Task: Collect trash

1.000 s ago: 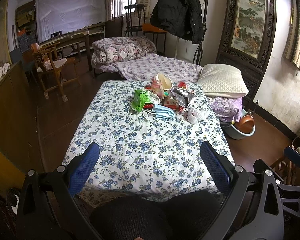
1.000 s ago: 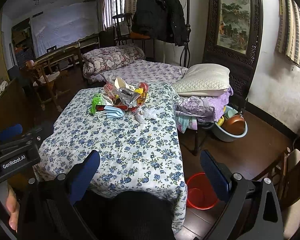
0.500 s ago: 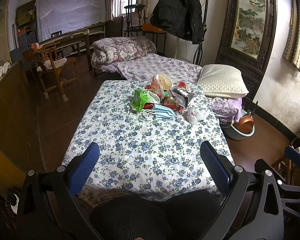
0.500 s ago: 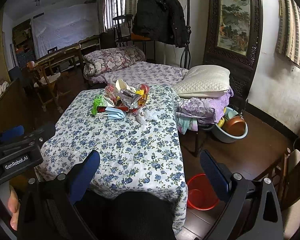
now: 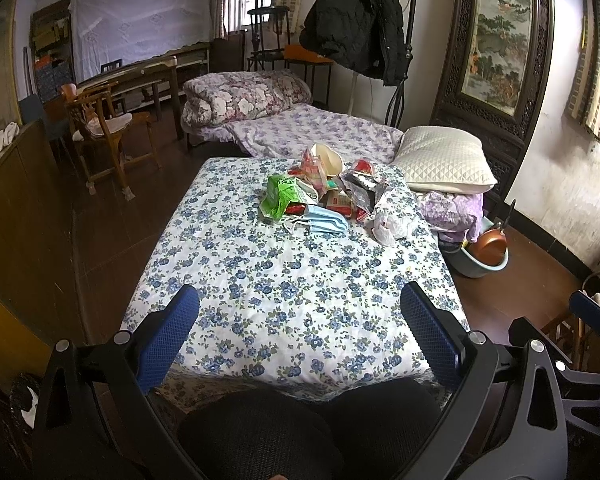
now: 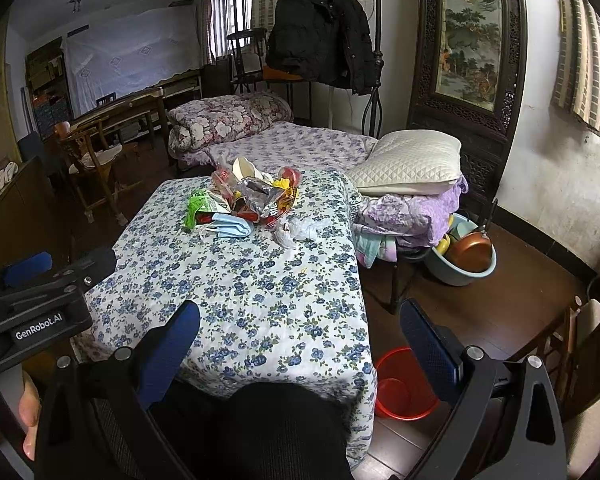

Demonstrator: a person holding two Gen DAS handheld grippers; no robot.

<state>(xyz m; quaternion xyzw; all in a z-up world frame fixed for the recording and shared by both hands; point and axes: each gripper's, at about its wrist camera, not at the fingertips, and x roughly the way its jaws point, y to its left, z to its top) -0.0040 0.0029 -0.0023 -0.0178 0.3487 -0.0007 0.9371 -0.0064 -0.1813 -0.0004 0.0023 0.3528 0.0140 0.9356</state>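
A pile of trash lies at the far end of a table with a blue-flowered cloth [image 5: 296, 292]: a green wrapper [image 5: 278, 196], a blue face mask [image 5: 326, 220], a silver foil bag [image 5: 360, 192], a crumpled clear plastic bag [image 5: 388, 222] and a white cup [image 5: 328, 160]. The pile also shows in the right wrist view: the mask [image 6: 232, 226] and the green wrapper [image 6: 196, 206]. A red bucket [image 6: 404, 388] stands on the floor at the table's near right corner. My left gripper [image 5: 300, 336] and right gripper [image 6: 300, 344] are both open and empty, at the table's near edge.
A bed with a floral quilt [image 5: 244, 96] stands behind the table. A white pillow [image 5: 444, 160] on purple bedding sits right of it, with a basin holding a copper pan [image 6: 470, 252] on the floor. A wooden chair [image 5: 100, 128] is at left. A black coat [image 5: 352, 16] hangs behind.
The right wrist view has shifted slightly back and up, so the table looks a little farther. The left view is nearly unchanged. Both grippers stay open.
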